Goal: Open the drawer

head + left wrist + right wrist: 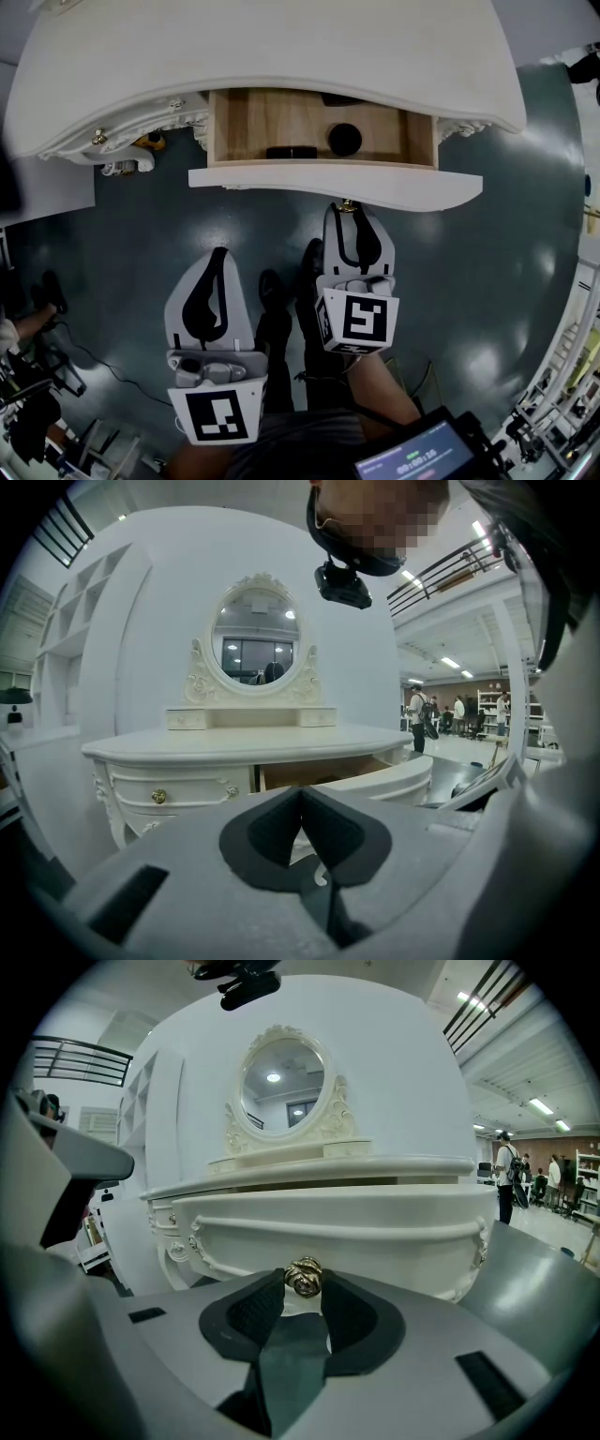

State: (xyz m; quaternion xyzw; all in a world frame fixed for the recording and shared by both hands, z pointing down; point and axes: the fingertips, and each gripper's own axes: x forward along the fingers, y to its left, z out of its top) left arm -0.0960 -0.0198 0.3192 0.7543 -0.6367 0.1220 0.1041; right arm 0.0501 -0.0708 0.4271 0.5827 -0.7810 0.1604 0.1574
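Observation:
The white dressing table (262,47) has its middle drawer (337,185) pulled out, and the wooden inside shows. A round black thing (345,139) and a flat black thing (292,152) lie in it. My right gripper (352,211) is at the drawer front, its pads closed on the brass knob (305,1277). In the right gripper view the drawer front (375,1237) fills the middle. My left gripper (218,255) hangs back over the floor, left of the right one. Its tips meet with nothing between them, and it faces the table (244,747).
A smaller drawer with a brass knob (159,797) sits at the table's left side. An oval mirror (255,639) stands on top. The person's dark shoes (272,295) rest on the green floor below the drawer. Cables and gear lie at the lower left (37,394).

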